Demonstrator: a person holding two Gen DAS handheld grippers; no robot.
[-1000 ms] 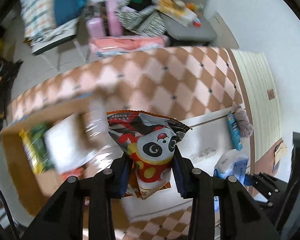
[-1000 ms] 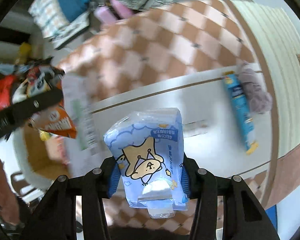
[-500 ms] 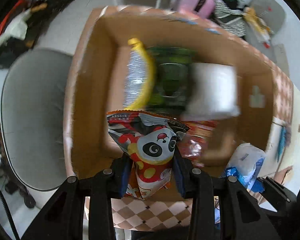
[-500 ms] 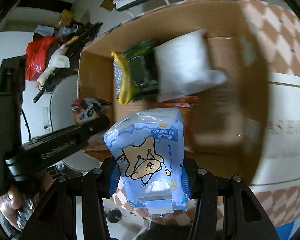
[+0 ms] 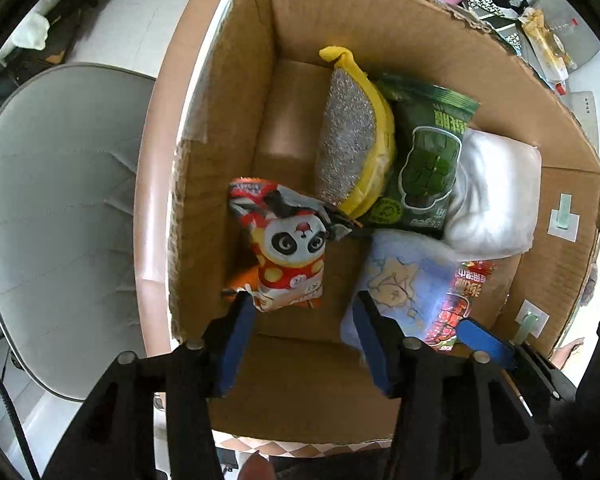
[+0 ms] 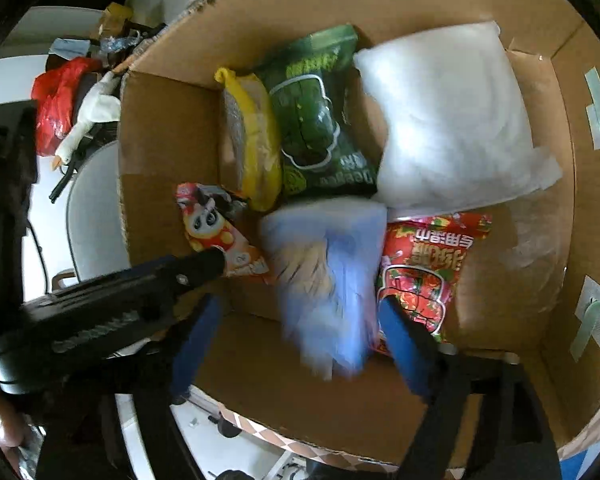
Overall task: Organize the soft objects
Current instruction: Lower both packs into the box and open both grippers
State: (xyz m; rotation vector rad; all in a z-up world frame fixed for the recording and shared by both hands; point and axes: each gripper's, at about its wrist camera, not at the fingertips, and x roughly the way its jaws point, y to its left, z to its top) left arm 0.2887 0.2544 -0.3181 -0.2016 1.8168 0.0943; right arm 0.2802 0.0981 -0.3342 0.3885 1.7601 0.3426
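Observation:
Both grippers hover over an open cardboard box [image 5: 228, 80] [image 6: 160, 128]. My left gripper [image 5: 304, 336] is open; the panda snack bag [image 5: 288, 248] is free of its blue pads and drops into the box, also seen in the right wrist view [image 6: 216, 232]. My right gripper [image 6: 300, 340] is open; the blue tissue pack [image 6: 328, 280] is motion-blurred, falling between its jaws, and shows in the left wrist view [image 5: 400, 280]. The left gripper's arm [image 6: 112, 304] crosses the right wrist view.
In the box lie a yellow scrubber pack [image 5: 356, 148], a green snack bag [image 5: 424, 168], a white pillow pack [image 5: 496, 200] and a red bag [image 6: 424, 268]. A grey chair [image 5: 56, 208] stands left of the box. Clutter lies on the floor beyond.
Both grippers opened over the box. The panda bag and the blue tissue pack left the jaws and are dropping into the box. A second ago both were over the table.

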